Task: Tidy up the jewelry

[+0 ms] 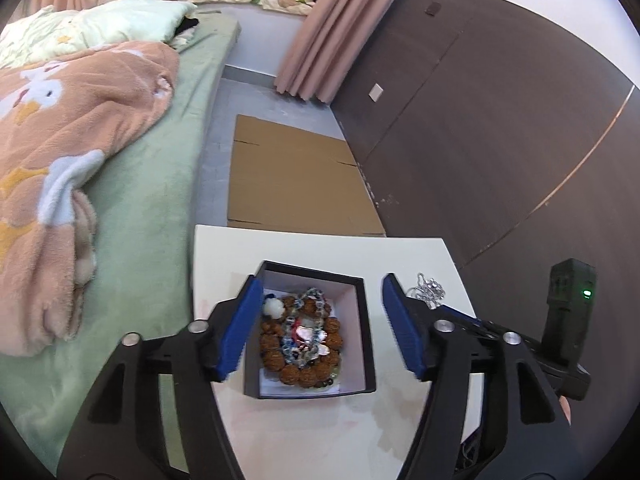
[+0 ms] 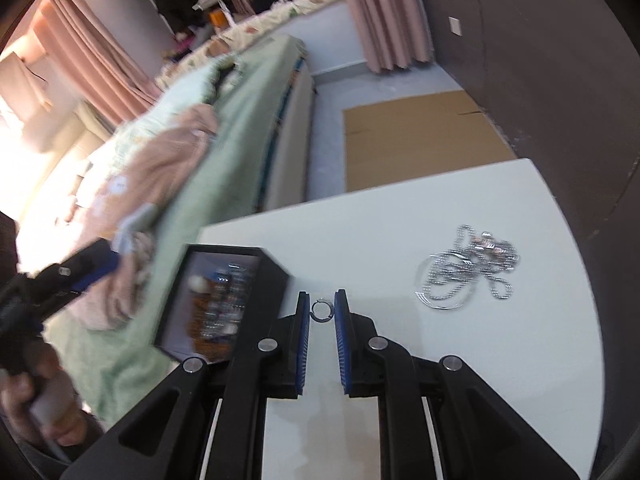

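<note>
On the white bench point(image 1: 400, 256), the black square cardboard box with a pale lining point(image 1: 310, 332) serves as the landmark, and most of the sorting looks done. Left of the box lies only the green-sheeted bed point(image 1: 160, 208) with its peach fleece blanket point(image 1: 60, 152). Straddling the box, the left gripper point(image 1: 320, 326) hovers with its blue-padded jaws spread wide and holding nothing. Inside the box already sit a brown carved-seed bead bracelet point(image 1: 280, 356) and a strand of clear and bluish glass beads point(image 1: 310, 300), piled with a white bead and some pearly pieces.

Just right of the box, the right gripper point(image 2: 323, 312) has its jaws drawn close around a small silver ring point(image 2: 322, 311); whether the pads actually touch it, or whether it is lifted off the bench, I cannot tell. Farther right of the box, well apart from it, a tangled silver chain necklace with rhinestone loops point(image 2: 468, 268) lies loose on the bench.

By my judgement two pieces remain: the ring, which seems mid-transfer, and the silver tangle, not yet touched.
</note>
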`<control>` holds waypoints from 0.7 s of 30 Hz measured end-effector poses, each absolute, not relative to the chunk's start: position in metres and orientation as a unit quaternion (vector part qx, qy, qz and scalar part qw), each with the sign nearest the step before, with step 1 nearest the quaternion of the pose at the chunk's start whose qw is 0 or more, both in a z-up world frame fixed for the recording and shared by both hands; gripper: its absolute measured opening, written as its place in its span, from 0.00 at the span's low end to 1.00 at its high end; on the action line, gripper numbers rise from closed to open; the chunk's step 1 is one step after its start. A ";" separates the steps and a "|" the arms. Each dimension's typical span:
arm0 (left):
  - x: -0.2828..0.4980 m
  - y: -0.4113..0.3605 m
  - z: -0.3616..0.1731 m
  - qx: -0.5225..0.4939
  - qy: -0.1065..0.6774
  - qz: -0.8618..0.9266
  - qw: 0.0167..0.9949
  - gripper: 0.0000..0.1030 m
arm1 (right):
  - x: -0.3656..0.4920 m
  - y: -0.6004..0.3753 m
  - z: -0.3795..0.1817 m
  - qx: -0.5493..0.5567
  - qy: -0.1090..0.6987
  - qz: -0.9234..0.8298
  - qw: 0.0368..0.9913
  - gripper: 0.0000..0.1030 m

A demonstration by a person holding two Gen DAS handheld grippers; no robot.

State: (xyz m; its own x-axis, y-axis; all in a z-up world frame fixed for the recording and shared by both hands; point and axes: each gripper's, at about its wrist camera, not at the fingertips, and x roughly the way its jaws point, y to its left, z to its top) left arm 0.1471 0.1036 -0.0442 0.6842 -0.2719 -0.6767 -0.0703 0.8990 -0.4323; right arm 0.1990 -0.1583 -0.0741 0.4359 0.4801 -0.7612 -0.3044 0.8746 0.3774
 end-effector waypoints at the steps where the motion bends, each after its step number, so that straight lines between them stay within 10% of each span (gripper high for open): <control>1: 0.145 0.106 -0.043 -0.217 0.391 -0.051 0.893 0.71 | 0.196 -0.153 -0.071 0.097 0.472 0.244 0.841 0.12; 7: 0.140 0.119 -0.043 -0.223 0.387 -0.034 0.894 0.89 | 0.183 -0.123 -0.057 0.113 0.451 0.291 0.836 0.12; 18: 0.143 0.148 -0.054 -0.235 0.403 0.009 0.885 0.94 | 0.184 -0.070 -0.055 0.089 0.443 0.315 0.835 0.16; 21: 0.145 0.154 -0.058 -0.245 0.406 0.019 0.880 0.94 | 0.186 -0.077 -0.055 0.104 0.441 0.310 0.836 0.66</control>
State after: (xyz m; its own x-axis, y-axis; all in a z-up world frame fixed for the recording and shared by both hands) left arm 0.1445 0.1543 -0.0579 0.6692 -0.1660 -0.7243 -0.2324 0.8790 -0.4163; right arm 0.1857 -0.0769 -0.0552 0.4194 0.6100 -0.6723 -0.4266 0.7861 0.4472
